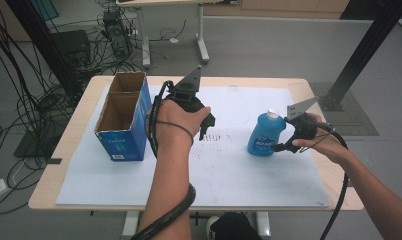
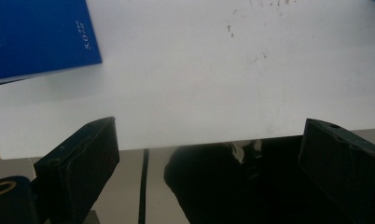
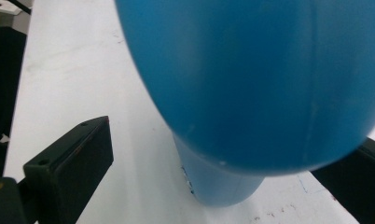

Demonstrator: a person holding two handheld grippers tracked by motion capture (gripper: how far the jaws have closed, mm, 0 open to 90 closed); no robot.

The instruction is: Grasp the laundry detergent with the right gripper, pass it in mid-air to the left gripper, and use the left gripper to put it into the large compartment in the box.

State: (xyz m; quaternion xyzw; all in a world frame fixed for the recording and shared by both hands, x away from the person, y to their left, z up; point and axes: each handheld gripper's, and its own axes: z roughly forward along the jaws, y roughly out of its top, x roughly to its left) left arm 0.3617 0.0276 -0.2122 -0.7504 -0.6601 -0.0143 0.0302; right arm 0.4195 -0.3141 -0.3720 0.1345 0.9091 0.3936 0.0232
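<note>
Blue bottle (image 1: pixel 265 135) upright on white mat (image 1: pixel 239 185), right of centre. Right gripper (image 1: pixel 284 145) jaws spread around it, not yet clamped. Left gripper (image 1: pixel 205 131) wide open, empty. Open box (image 1: pixel 123 125) awaits; lift and transfer remain.

Both grippers, left (image 1: pixel 207 131) and right (image 1: pixel 280 147), open-jawed.

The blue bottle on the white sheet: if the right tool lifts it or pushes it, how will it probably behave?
The blue bottle looks like smooth, rounded plastic, so the jaws may slip on its curved side. It stands upright and tapers to a white cap; a push high up would probably tip it. Its fill level cannot be seen, so its weight is uncertain.
</note>
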